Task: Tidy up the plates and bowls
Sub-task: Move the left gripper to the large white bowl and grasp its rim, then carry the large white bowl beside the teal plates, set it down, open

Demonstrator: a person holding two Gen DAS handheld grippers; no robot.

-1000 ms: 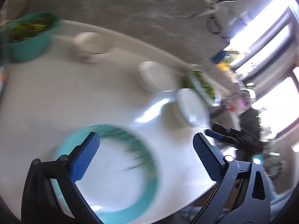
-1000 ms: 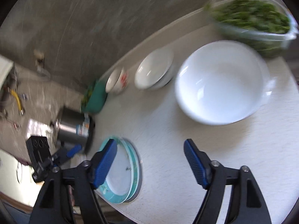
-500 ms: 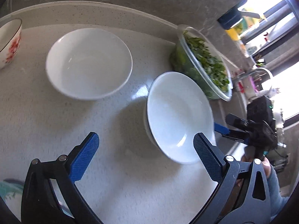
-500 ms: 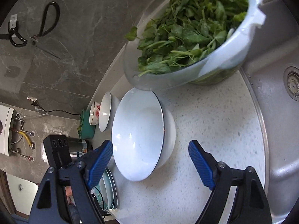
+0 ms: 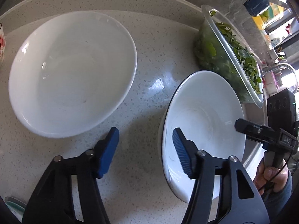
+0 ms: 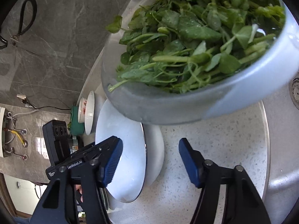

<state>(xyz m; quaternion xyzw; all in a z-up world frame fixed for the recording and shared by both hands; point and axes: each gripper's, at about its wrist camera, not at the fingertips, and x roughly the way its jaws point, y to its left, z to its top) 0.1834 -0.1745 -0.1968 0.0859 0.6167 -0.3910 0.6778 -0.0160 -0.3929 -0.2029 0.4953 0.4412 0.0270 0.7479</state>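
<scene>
Two white bowls stand on the speckled counter. The wider white bowl is on the left. The smaller white bowl is by the counter's edge. My left gripper straddles its near rim, one pad inside and one outside, jaws closing, pads not touching. My right gripper straddles the opposite rim the same way, jaws closing, a gap still beside the outer pad. One of its black fingers shows over the bowl's far rim.
A glass bowl of green leaves stands right behind the smaller bowl. A red-patterned bowl and a green container sit further left. A teal plate edge shows low left. The steel sink borders the counter.
The left gripper swept from the teal plate across to the white bowls, came down, and its jaws narrowed. The right gripper closed in on the smaller bowl, jaws narrowing too.
</scene>
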